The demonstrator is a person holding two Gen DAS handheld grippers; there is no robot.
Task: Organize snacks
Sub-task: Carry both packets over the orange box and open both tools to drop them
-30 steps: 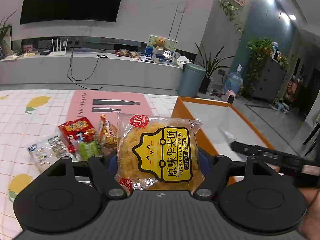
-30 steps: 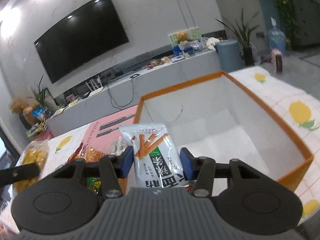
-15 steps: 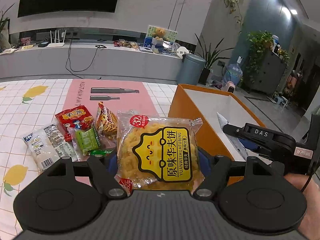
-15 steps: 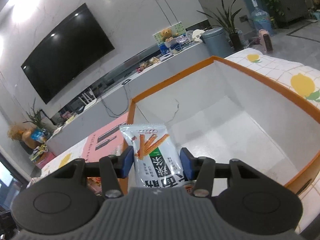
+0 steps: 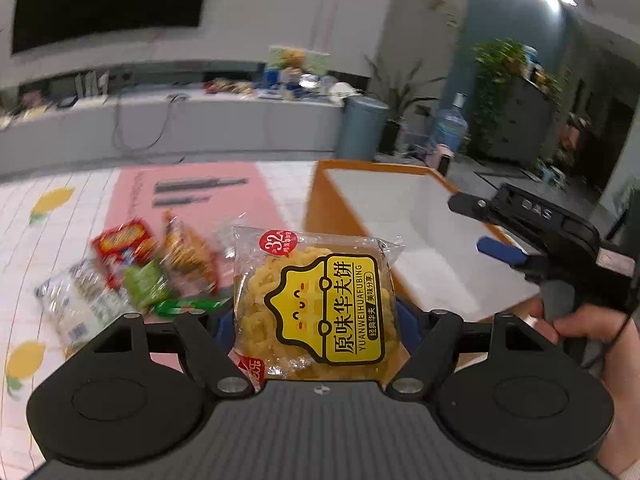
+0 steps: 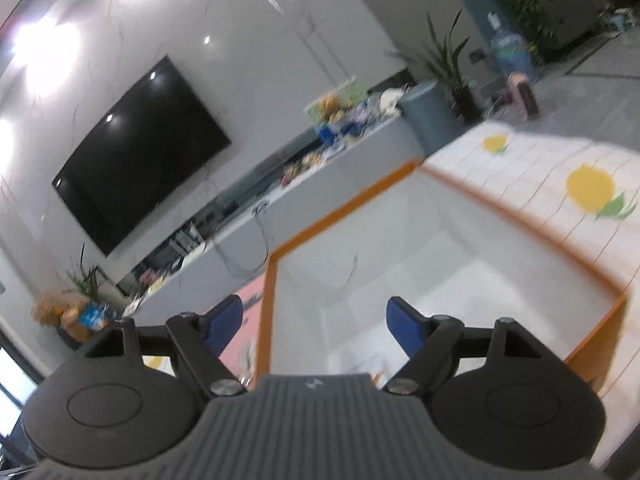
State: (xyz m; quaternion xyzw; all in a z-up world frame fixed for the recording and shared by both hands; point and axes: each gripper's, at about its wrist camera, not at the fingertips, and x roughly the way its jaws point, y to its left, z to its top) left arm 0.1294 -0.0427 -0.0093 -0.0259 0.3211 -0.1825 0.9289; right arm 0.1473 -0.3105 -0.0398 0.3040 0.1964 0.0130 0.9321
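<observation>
My left gripper (image 5: pixel 316 320) is shut on a clear pack of yellow waffle biscuits (image 5: pixel 316 300), held above the table just left of the orange box (image 5: pixel 316 200). A pile of loose snack packs (image 5: pixel 132 272) lies on the pink mat to the left. My right gripper (image 5: pixel 492 236) hangs over the box's white inside, held by a hand (image 5: pixel 592 328). In the right wrist view the right gripper (image 6: pixel 314 320) has its jaws opening with nothing between them, above the near left corner of the orange box (image 6: pixel 592 292). The white stick-snack pack is out of sight.
The table carries a white lemon-print cloth (image 6: pixel 560 176) and a pink mat (image 5: pixel 192 196). Behind it run a long grey TV bench (image 5: pixel 200 124), a wall TV (image 6: pixel 140 152), a grey bin (image 5: pixel 364 128) and plants.
The right gripper's jaws spread and the white stick-snack pack that they held is gone from between them. The left gripper, still holding the biscuits, shifted toward the box.
</observation>
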